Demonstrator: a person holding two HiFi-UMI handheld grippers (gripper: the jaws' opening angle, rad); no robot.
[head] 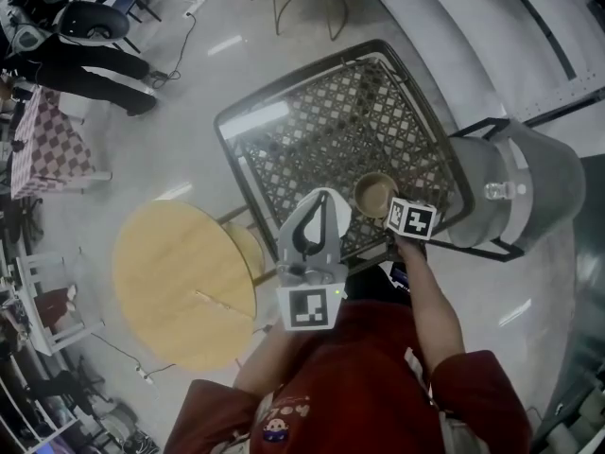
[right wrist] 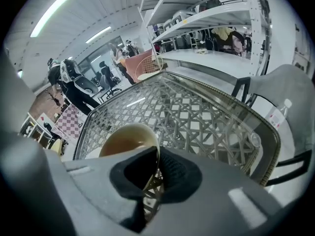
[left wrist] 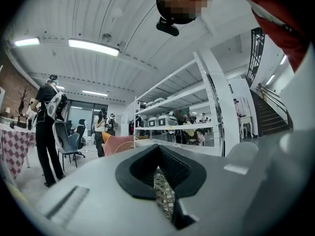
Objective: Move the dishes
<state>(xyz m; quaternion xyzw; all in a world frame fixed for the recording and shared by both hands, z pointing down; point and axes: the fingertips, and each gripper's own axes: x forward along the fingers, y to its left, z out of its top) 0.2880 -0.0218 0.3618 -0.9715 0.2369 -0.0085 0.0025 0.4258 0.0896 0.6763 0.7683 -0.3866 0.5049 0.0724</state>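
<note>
Lower right of the lattice table point(head: 312, 126), head view: that's where the tan bowl point(head: 375, 195) is, close to the table's near edge. Can't tell if it's resting on the top or hanging just above it.
right gripper point(right wrist: 156, 167): clamped on the bowl's rim on one side only, one pad inside and one outside, pointing down at it.
left gripper point(head: 319, 201): jaws squeezed together on nothing, just left of the bowl and not touching it.
glass top point(right wrist: 211, 112): hard and slick over the metal lattice.
what could go wrong #1: it's a one-sided rim pinch, so my guess is the bowl tips or slides out of the pads if the wrist rolls.
what could go wrong #2: coming down too fast on glass means a clack or a chipped bowl.
what could go wrong #3: being that near the edge, a sloppy let-go could send it off the table.
</note>
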